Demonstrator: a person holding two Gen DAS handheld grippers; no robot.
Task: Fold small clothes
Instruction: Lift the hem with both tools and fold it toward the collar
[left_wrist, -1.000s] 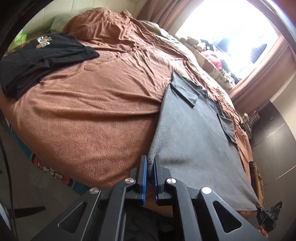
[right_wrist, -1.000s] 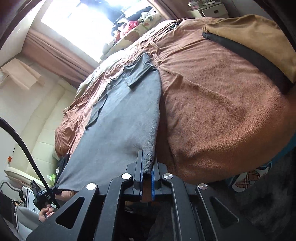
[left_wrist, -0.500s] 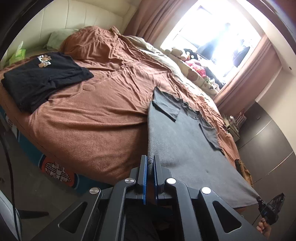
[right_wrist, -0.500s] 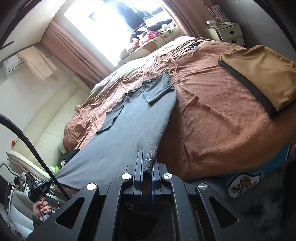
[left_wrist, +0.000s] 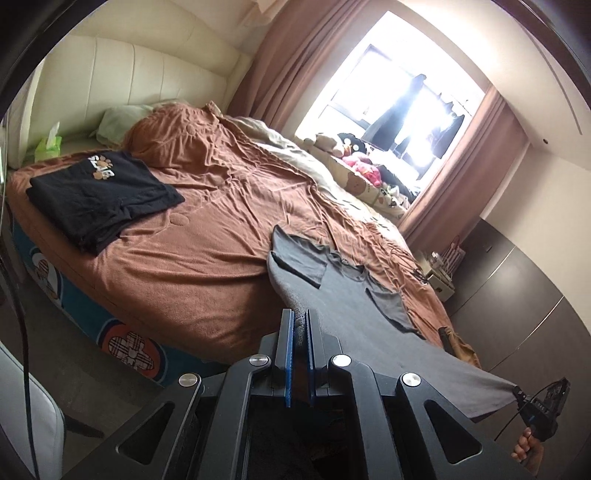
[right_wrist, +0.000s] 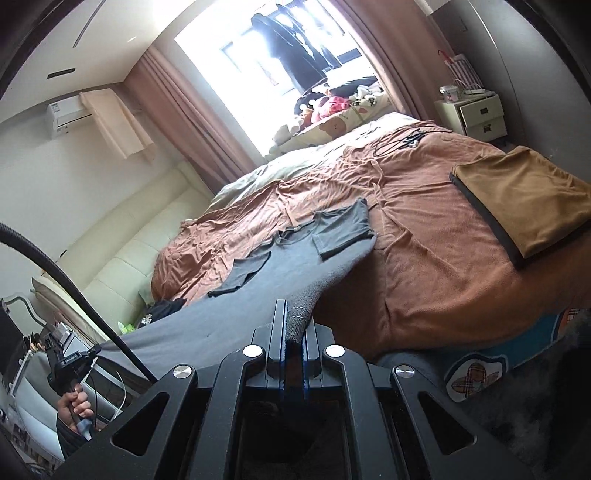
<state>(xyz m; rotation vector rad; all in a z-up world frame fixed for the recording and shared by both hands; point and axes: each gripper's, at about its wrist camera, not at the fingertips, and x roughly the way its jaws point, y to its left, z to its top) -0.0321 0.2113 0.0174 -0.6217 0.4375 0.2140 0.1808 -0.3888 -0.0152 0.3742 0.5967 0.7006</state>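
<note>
Bright daylight pours in through the window (left_wrist: 399, 99), so white there that the glass washes out. The bed (left_wrist: 207, 236) is lit softly, with gentle shadows in its wrinkles. Both pictures bend round at the edges, with black corners. Things look fairly sharp, nothing much blurred.

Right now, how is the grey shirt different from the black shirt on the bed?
The grey shirt is spread open, its hem lifted off the bed by the left gripper and right gripper; the black shirt lies folded, untouched. The grey shirt looks plain here; the black shirt shows a paw-print design. Both rest on the brown blanket.
</note>
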